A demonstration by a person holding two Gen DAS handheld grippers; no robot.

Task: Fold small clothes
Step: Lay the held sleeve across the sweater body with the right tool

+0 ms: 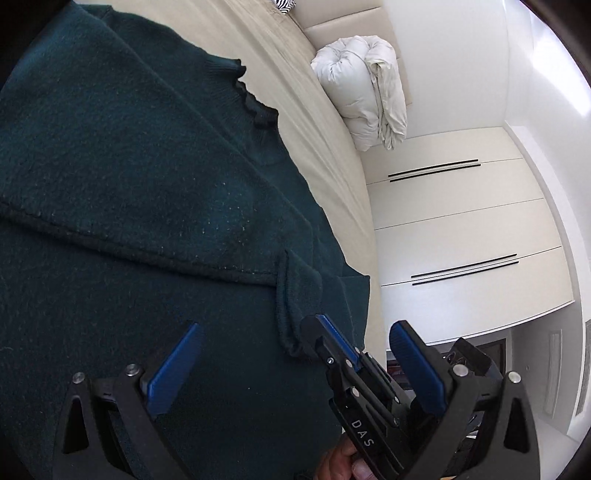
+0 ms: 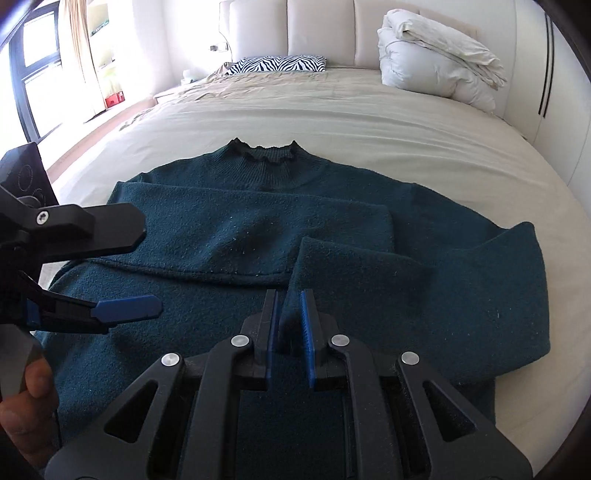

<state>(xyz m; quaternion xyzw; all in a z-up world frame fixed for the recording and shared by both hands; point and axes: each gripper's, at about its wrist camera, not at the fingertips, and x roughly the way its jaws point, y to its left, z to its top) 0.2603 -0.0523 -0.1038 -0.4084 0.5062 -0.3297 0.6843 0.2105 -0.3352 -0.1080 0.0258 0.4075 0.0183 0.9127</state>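
Observation:
A dark teal knit sweater [image 2: 229,221] lies flat on the bed, frilled collar [image 2: 264,151] away from me. One sleeve lies folded across the chest. The other sleeve [image 2: 369,266] is folded in from the right, and my right gripper [image 2: 288,306] is shut on its cuff over the sweater's middle. In the left wrist view the sweater [image 1: 129,184] fills the left side, and the right gripper [image 1: 332,339] holds the cuff [image 1: 288,306]. My left gripper [image 1: 295,354] is open and empty just above the sweater; it also shows at the left of the right wrist view [image 2: 125,269].
The beige bed sheet [image 2: 332,122] runs out behind the sweater. A bundled white duvet [image 2: 436,55] sits at the far right by the padded headboard [image 2: 321,33]. A zebra-print pillow [image 2: 280,63] lies at the head. White wardrobe doors [image 1: 461,221] stand beside the bed.

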